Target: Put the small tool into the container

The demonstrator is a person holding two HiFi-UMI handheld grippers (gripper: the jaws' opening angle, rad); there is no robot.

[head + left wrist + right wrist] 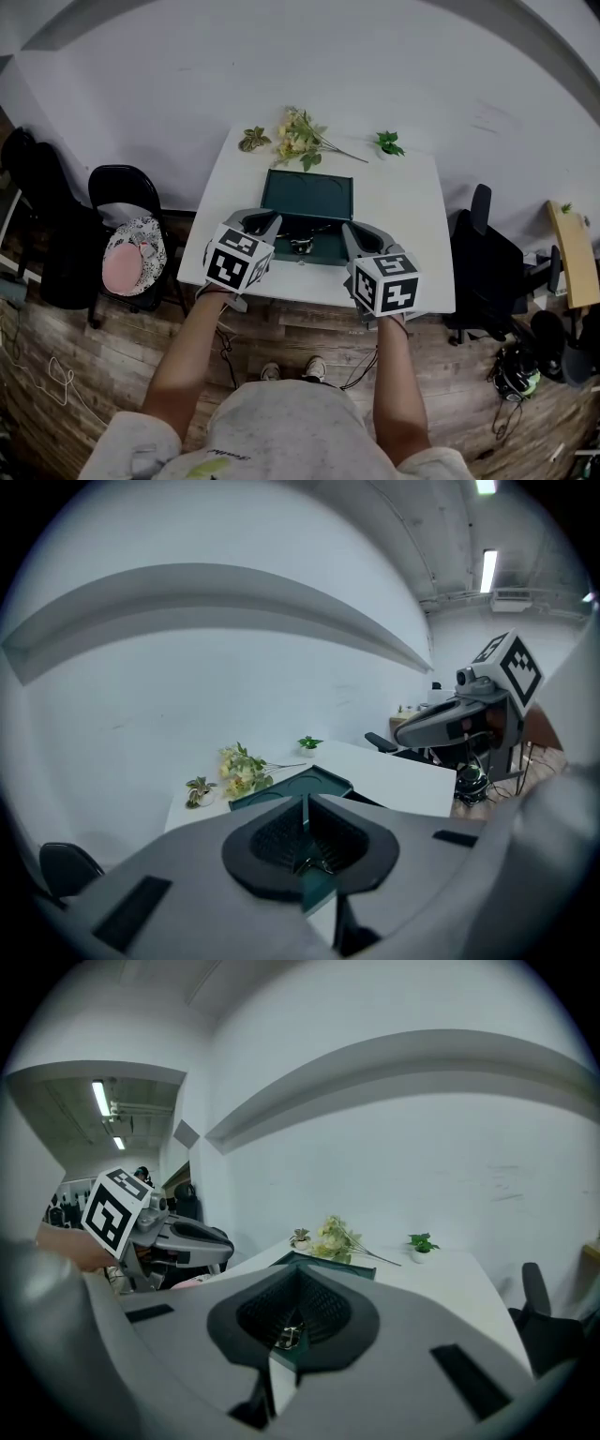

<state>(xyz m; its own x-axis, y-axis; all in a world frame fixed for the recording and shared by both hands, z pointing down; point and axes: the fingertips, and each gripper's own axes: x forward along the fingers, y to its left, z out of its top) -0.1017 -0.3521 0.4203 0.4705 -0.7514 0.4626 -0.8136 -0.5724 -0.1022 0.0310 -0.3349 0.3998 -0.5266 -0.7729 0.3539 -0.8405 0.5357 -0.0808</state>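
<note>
A dark green container (307, 195) stands open in the middle of the white table (403, 206), its lid tipped back toward the wall. A small silvery tool (301, 246) lies in its dark base. My left gripper (275, 221) hovers at the base's near left corner, and my right gripper (345, 228) hovers at its near right corner. Both are shut with nothing held. In the left gripper view, the pads of the left gripper (307, 803) meet, and the tool (316, 862) shows below them. In the right gripper view, the right gripper (298, 1274) is likewise closed above the tool (286, 1337).
A spray of yellow flowers (300, 136), a small leafy pot (253, 140) and a little green plant (387, 143) line the table's far edge. A black chair (122, 187) with a pink cushion (134, 255) stands at the left, and an office chair (487, 253) at the right.
</note>
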